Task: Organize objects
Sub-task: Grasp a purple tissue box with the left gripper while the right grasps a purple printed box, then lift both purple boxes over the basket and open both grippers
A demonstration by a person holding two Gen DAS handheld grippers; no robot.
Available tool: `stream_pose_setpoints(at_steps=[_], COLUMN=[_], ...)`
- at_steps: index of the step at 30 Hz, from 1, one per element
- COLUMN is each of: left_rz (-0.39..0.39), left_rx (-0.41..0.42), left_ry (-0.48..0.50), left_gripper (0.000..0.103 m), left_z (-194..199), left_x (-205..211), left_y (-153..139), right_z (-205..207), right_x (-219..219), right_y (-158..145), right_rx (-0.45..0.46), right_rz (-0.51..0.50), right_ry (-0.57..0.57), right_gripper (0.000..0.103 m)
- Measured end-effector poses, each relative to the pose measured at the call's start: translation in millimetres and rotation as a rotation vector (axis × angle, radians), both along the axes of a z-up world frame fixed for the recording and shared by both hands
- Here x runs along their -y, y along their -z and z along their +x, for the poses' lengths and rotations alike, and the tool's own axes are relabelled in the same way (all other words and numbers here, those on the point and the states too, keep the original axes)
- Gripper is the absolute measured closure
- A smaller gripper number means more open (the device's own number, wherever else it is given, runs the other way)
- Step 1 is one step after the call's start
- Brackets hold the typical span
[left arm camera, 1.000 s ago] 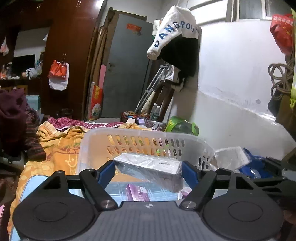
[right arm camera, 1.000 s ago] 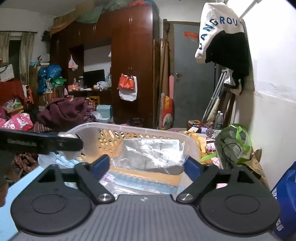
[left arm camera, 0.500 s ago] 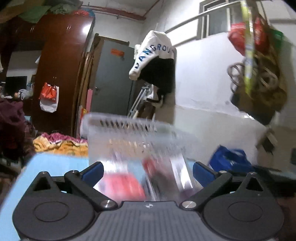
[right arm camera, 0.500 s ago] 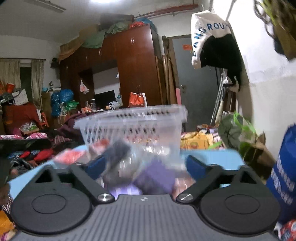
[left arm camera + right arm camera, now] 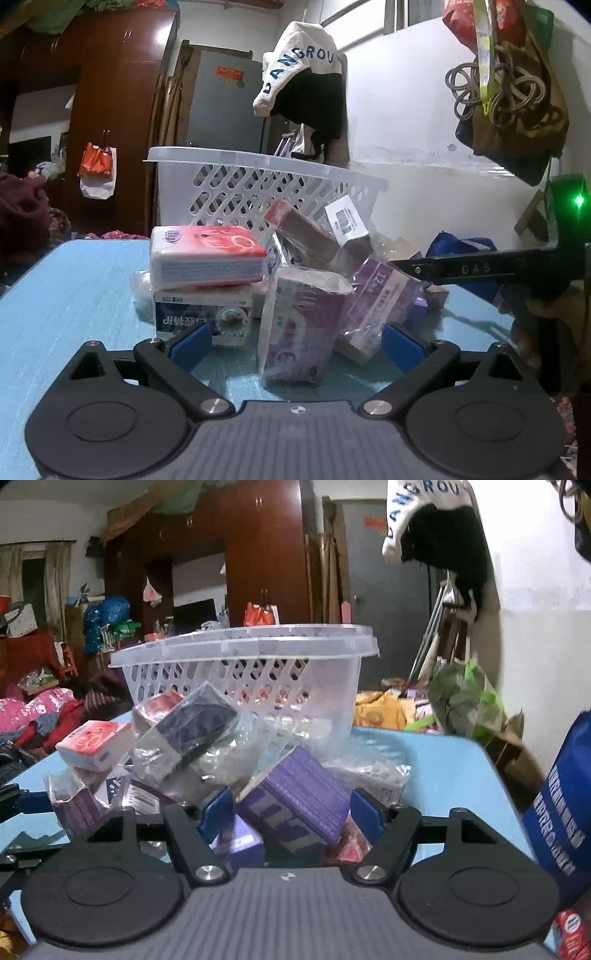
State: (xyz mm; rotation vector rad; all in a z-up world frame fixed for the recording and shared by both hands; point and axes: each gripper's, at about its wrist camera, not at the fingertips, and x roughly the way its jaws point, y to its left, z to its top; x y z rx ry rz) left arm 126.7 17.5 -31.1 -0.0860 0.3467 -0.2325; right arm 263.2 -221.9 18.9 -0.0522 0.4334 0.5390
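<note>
Blue table [image 5: 66,295] lower frame, my left gripper [image 5: 295,345] wide open around a purple-white pack [image 5: 299,328], my right gripper [image 5: 290,816] just closing, purple box [image 5: 299,805] between, contact unclear.

one white slotted basket [image 5: 258,184] on one blue table [image 5: 74,295]; at least six wrapped packets, two of them purple [image 5: 295,805].

A dark brown wardrobe [image 5: 266,554] is seen beside a grey door [image 5: 225,107]. A white wall [image 5: 406,122] is lit on the right; curtains [image 5: 55,576] are hung far left.
</note>
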Motion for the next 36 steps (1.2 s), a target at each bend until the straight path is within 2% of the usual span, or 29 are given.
stream_pose_setpoints(at_steps=[5, 8, 13, 17, 23, 32, 36], left_rz=[0.007, 0.002, 0.0, -0.017, -0.039, -0.067, -0.101], left_rx=[-0.009, -0.003, 0.012, 0.038, 0.111, 0.129, 0.139], left_ry=[-0.022, -0.04, -0.017, -0.019, -0.02, -0.024, -0.013], left_gripper=[0.004, 0.01, 0.05, 0.051, 0.052, 0.052, 0.052], left_z=[6.0, 6.0, 3.1, -2.3, -17.0, -19.9, -20.6], left_x=[4.4, 6.9, 7.7, 4.2, -2.3, -12.8, -19.6], left_y=[2.4, 5.5, 8.6, 10.4, 5.4, 2.7, -2.7], right_z=[-1.0, -4.1, -9.0, -15.3, -19.3, -23.7, -31.6], right_x=[14.7, 14.8, 12.0, 17.0, 37.6, 36.9, 38.0], right_y=[10.1, 9.7, 6.8, 4.8, 4.7, 3.2, 1.7], right_rx=[-0.051, -0.043, -0.002, 0.042, 0.077, 0.114, 0.166], right_rz=[0.075, 0.081, 0.052, 0.08, 0.224, 0.235, 0.242], right_ry=[-0.014, -0.011, 0.016, 0.021, 0.021, 0.025, 0.035], right_gripper=[0.029, 0.032, 0.033, 0.034, 0.034, 0.034, 0.034])
